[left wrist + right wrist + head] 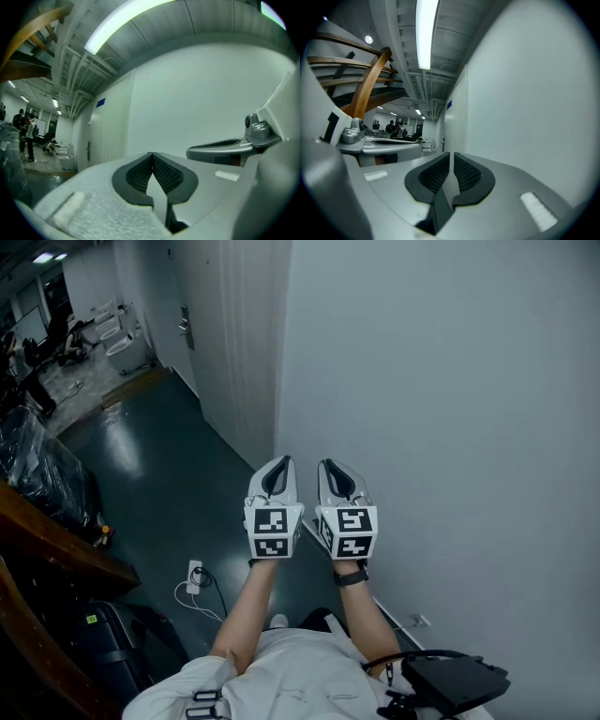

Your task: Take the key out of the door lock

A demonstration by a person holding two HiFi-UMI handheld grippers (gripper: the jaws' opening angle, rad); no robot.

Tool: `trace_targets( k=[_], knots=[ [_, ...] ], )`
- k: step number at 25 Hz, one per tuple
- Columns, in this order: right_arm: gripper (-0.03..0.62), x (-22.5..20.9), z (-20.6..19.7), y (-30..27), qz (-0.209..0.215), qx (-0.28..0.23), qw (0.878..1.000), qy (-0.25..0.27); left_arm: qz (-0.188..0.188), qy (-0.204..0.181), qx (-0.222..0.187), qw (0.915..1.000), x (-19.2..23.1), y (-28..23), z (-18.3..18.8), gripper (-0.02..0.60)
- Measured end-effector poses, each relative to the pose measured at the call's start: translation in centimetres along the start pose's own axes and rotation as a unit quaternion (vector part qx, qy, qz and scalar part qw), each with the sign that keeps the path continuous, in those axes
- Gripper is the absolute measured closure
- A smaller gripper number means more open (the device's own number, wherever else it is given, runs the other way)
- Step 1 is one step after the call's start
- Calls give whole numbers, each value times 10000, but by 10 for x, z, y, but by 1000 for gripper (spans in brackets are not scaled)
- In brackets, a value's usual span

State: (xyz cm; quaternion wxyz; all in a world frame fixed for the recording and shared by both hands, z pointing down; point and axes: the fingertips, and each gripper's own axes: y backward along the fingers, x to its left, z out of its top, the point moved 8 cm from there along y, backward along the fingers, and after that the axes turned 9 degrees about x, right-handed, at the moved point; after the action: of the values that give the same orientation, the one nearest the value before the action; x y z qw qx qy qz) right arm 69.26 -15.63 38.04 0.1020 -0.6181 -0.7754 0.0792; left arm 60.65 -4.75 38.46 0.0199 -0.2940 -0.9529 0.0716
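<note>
Fingers (138,176): pressed together on both, nothing held | left gripper (277,463) beside right gripper (332,467) | wall (450,381) alongside

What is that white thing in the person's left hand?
It is the left gripper: a white plastic-looking shell with two jaws lined in black ribbed pads, shut together with nothing between them. A cube of black-and-white square markers sits at its rear. It is held pointing forward, beside the right gripper.

Pale greys above a dark green floor (178,484).
The left gripper (278,465) and right gripper (332,467) are light grey, black-ribbed inside the jaws, with black-and-white square-patterned cubes (274,532); the wall (450,381) is off-white, the floor glossy teal.
</note>
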Motion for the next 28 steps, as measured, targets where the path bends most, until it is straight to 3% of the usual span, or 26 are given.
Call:
trace_targets(
  k=[5,8,11,15,20,24,28],
  knots=[
    [572,47,10,-76,902,31,9959,34,1030,209,123,9944,86,13,-18,580],
    [572,65,13,-121,1349,5,9908,88,1714,186,-89,9850,131,20,-19,580],
    [572,66,22,-178,1674,48,9859,22,2217,310,-29,9746,177,9,-16,580],
    [580,56,50,-243,1929,-46,9810,199,2704,385,16,9620,216,-18,-7,580],
    [583,65,84,-299,2034,-339,9747,857,3179,263,35,9477,243,-38,11,580],
    [586,100,94,-340,2438,-398,9643,952,3644,154,147,9310,275,-28,12,580],
    [591,167,89,-384,3123,-231,9448,965,4187,395,223,9070,333,-1,-8,580]
  ],
)
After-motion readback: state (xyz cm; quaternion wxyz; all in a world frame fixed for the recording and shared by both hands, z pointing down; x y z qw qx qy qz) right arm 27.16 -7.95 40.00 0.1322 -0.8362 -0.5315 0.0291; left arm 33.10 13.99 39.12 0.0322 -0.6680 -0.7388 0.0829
